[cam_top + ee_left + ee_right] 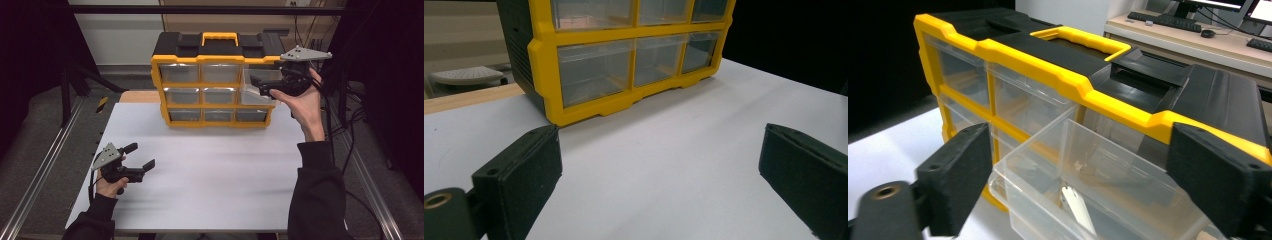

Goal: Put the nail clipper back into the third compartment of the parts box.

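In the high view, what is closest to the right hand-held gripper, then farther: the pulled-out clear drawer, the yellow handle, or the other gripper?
1. Pulled-out clear plastic drawer, right beside the right hand-held gripper.
2. Yellow carry handle, on top of the yellow-and-black drawer cabinet.
3. Left hand-held gripper, low over the white table, near-left.

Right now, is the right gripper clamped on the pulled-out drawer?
No: in the right gripper view the right gripper has its jaws spread wide on either side of the clear drawer, not pressing on it.
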`<action>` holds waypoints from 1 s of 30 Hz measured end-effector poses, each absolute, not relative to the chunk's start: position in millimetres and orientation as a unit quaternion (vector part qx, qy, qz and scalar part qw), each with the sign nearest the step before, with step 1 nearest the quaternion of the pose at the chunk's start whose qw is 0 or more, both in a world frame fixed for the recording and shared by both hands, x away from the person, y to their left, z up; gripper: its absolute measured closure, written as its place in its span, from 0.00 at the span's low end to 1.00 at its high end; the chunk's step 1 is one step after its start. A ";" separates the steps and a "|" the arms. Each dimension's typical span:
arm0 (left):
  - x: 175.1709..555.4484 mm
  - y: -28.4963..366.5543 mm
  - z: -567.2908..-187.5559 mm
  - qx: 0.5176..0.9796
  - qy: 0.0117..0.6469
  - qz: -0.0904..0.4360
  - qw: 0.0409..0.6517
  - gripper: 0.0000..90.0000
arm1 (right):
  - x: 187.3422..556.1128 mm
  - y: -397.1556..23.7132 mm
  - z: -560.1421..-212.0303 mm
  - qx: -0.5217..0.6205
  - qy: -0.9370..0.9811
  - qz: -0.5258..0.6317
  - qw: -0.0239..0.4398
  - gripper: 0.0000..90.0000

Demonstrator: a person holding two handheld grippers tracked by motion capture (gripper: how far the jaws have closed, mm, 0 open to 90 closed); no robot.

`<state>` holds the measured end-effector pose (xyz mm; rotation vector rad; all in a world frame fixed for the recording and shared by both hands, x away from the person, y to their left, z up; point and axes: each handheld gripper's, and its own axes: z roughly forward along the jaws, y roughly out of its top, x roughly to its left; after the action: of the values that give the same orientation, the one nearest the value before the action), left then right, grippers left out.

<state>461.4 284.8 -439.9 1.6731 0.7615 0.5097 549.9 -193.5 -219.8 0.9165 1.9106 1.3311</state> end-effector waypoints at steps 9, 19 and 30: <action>461.2 285.1 -439.7 0.715 0.325 0.218 0.579 0.04 | 535.8 -190.7 -219.5 0.344 0.718 0.517 0.314 0.02; 461.1 284.7 -439.5 0.716 0.325 0.218 0.579 0.04 | 521.6 -189.5 -222.6 0.329 0.722 0.524 0.309 0.01; 460.5 285.0 -439.1 0.715 0.324 0.219 0.579 0.03 | 504.7 -190.4 -226.4 0.321 0.723 0.530 0.307 0.01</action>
<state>460.5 285.0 -439.1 1.6730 0.7573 0.5121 504.7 -190.4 -226.4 0.8480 1.9117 1.4022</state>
